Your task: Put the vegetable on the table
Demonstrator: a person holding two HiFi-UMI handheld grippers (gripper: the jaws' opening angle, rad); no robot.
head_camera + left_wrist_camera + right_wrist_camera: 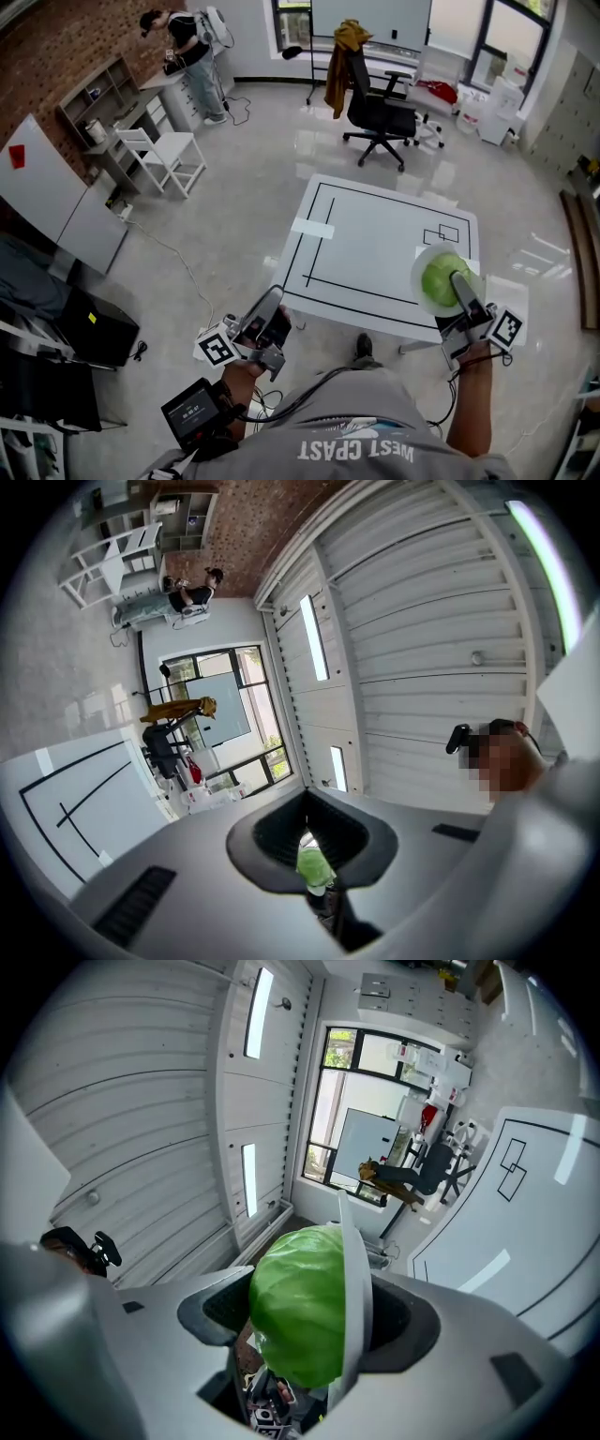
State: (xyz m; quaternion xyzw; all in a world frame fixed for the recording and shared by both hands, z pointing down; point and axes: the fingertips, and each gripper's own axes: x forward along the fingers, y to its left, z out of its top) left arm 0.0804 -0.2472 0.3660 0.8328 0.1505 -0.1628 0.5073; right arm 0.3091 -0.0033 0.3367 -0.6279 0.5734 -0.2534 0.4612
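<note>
A green cabbage [439,279] rests on a white plate [419,264], held up over the right front edge of the white table [375,244]. My right gripper [461,286] is shut on the two together, one jaw over the cabbage and the other behind the plate. In the right gripper view the cabbage [300,1312] fills the gap between the jaws of that gripper [317,1316], with the plate [354,1269] edge-on beside it. My left gripper [272,314] hangs shut and empty left of the table's front edge. In its own view the left gripper [312,847] has its jaws together.
The table carries black line markings and a strip of tape [312,227]. A black office chair [380,112] with a jacket stands behind it. A white chair [173,150], shelving and a person [192,47] are at the back left. A black box [94,328] sits on the floor at left.
</note>
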